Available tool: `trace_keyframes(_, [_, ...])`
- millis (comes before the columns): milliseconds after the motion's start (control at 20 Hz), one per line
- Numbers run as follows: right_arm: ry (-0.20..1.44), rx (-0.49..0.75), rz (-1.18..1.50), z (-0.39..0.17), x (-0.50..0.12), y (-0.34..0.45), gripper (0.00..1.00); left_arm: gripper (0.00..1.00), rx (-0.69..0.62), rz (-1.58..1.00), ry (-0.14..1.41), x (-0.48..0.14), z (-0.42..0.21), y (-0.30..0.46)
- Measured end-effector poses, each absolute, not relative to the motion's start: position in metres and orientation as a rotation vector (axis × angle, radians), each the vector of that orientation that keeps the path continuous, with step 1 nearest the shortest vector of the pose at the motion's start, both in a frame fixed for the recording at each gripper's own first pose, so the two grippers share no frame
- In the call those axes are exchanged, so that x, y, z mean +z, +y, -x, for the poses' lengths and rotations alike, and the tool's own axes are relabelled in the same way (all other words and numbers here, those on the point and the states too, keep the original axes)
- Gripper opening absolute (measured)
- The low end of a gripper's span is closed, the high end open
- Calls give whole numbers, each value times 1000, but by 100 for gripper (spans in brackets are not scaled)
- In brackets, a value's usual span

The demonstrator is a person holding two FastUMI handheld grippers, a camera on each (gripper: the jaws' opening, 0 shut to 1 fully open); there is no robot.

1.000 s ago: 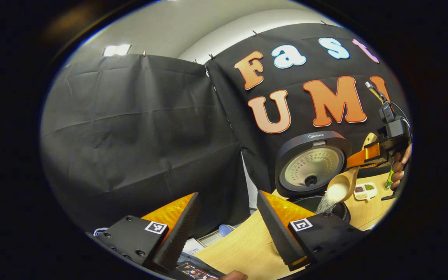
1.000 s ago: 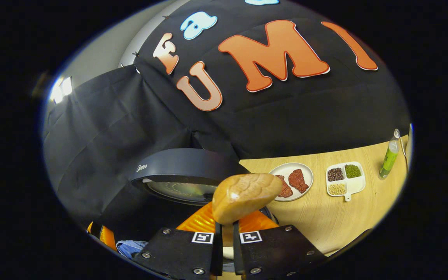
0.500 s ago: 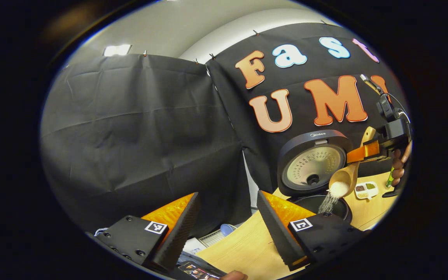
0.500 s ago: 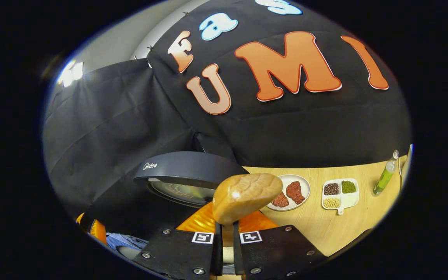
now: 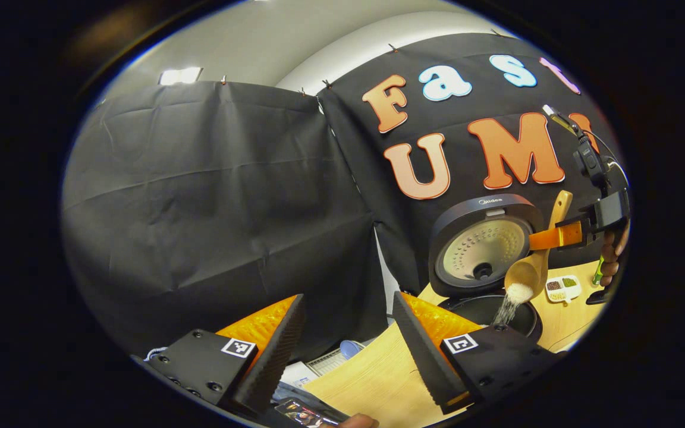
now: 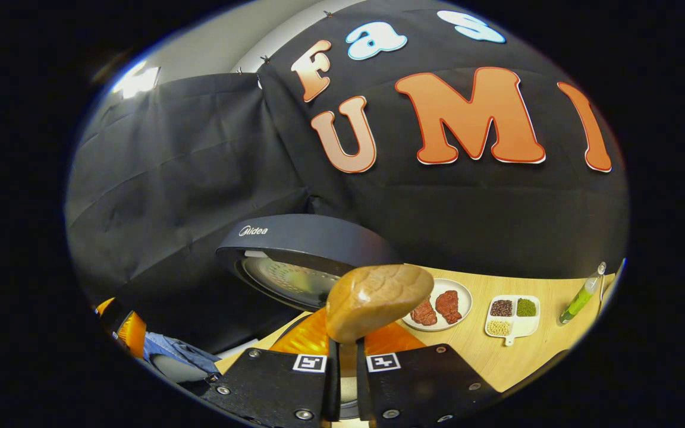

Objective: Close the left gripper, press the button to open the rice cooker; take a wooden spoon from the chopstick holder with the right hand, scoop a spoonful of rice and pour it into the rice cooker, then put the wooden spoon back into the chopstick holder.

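In the left gripper view the dark rice cooker stands at the right with its lid [image 5: 485,246] raised and its pot [image 5: 488,310] open. Above the pot my right gripper [image 5: 556,236] holds the wooden spoon [image 5: 531,270], tilted bowl-down. White rice [image 5: 506,306] streams from the spoon into the pot. In the right gripper view my right gripper [image 6: 343,356] is shut on the spoon's handle, whose rounded end [image 6: 378,300] sticks up in front of the lid [image 6: 301,255]. My left gripper [image 5: 345,351] hangs open to the cooker's left, with nothing between its fingers.
On the wooden table [image 6: 533,351] behind the cooker sit a white plate with meat pieces [image 6: 440,303], a divided dish of beans [image 6: 512,315] and a green bottle [image 6: 577,297]. A hand [image 5: 613,255] holds the right gripper. A blue cloth [image 6: 170,356] lies at the lower left.
The right gripper has risen a little and tipped the spoon steeper. The heap of rice in its bowl has shrunk as the grains keep falling. The left gripper has stayed put.
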State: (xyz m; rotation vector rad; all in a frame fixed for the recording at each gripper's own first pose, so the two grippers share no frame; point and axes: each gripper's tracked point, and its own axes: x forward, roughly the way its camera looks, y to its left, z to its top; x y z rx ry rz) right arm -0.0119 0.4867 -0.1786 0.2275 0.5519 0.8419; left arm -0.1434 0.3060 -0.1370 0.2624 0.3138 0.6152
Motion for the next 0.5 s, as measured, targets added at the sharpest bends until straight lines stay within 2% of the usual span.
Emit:
trace_keyframes(400, [450,904,-101,29,-173,498,11,100,631,-271,328,-143,147,316])
trace_keyframes(450, [437,909,-84,29,-174,499,10,91,631,-273,330,-143,147,317])
trace_keyframes(500, [425,913,-71,31,-174,498,10,91,631,-275,331,-143,147,317])
